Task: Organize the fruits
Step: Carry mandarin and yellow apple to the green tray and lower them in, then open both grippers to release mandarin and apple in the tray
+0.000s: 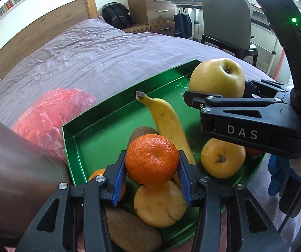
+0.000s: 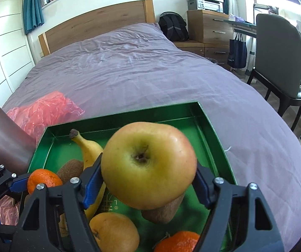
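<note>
A bed (image 2: 142,71) with a wrinkled purple cover and a wooden headboard (image 2: 100,23) carries everything. A green tray (image 2: 211,134) sits directly on the cover near the foot end, its far corner pointing up the bed. Just left of the tray lies a crumpled red plastic bag (image 2: 43,111), touching the tray's left wall. The cover beyond them, toward the headboard, is only creased fabric.

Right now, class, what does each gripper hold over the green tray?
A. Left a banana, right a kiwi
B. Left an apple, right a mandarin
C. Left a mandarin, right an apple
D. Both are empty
C: the left gripper has its blue pads pressed on the mandarin, and the right gripper clamps the apple above the green tray.
</note>
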`<act>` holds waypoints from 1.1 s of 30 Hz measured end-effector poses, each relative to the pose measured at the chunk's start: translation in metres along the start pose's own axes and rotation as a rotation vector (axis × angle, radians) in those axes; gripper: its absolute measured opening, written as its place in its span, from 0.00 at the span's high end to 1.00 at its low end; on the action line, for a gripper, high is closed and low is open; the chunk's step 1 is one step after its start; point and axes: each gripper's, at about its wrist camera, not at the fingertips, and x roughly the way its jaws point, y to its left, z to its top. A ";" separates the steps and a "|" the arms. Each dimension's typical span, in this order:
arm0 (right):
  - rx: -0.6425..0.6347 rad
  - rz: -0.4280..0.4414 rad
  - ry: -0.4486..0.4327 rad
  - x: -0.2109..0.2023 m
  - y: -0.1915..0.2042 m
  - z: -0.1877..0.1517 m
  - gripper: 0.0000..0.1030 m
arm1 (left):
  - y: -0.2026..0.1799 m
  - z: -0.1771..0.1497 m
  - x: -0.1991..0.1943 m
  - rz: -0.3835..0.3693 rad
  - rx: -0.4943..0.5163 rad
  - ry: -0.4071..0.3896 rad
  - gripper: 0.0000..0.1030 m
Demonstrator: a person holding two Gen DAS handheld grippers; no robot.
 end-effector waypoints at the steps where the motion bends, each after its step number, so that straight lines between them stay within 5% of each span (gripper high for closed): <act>1: -0.008 -0.005 0.000 0.003 0.001 0.002 0.15 | 0.000 0.002 0.003 0.001 -0.003 -0.003 0.61; 18: -0.035 0.046 0.182 0.057 -0.004 0.017 0.15 | -0.014 0.026 0.027 0.003 0.007 -0.015 0.51; 23: -0.029 0.047 0.180 0.055 -0.005 0.015 0.14 | -0.023 0.022 0.027 0.022 0.044 -0.011 0.40; 33: -0.021 0.034 0.145 0.042 -0.001 0.011 0.09 | -0.027 0.014 0.016 0.037 0.053 -0.008 0.36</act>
